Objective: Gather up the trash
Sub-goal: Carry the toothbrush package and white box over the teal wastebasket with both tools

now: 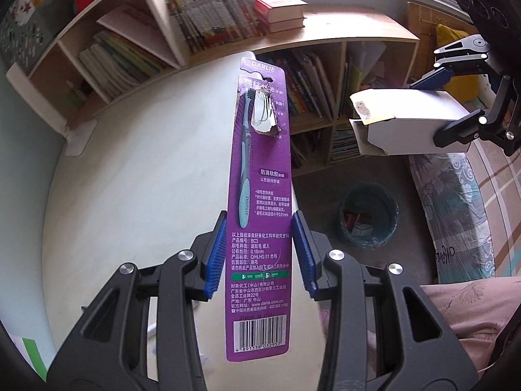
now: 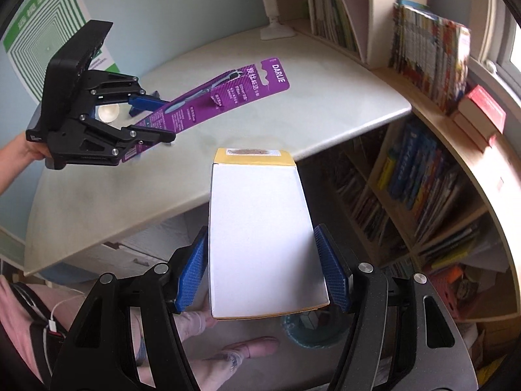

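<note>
Both claws loaded past the bench edge

Left claw clamps the purple toothbrush card; right claw grips the white box. Only the left view shows the bin clearly, on open floor right of the bench.
</note>
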